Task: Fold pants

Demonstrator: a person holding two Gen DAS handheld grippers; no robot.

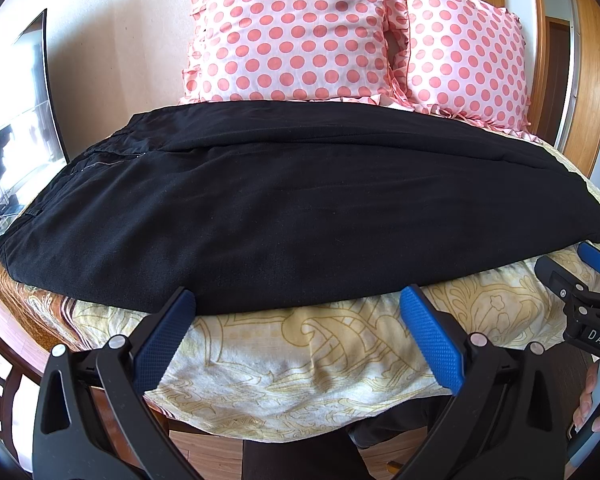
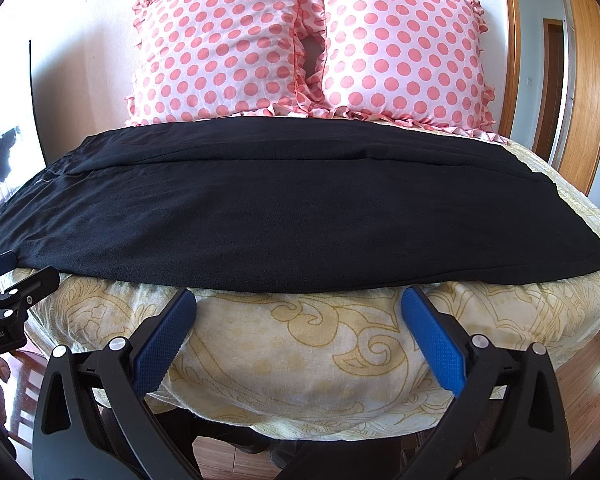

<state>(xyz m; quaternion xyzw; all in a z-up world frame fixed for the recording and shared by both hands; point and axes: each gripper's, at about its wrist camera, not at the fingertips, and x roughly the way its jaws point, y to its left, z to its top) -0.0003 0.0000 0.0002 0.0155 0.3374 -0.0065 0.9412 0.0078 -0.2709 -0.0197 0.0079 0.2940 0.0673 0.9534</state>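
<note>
Black matte pants (image 1: 283,208) flat on paisley cloth (image 1: 300,360); left claw (image 1: 297,304), right claw (image 2: 297,306) spread apart, empty.

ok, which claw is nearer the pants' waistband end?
Left. The left claw sits at the near edge by the waistband end; the right claw is at the opposite hem end.
</note>
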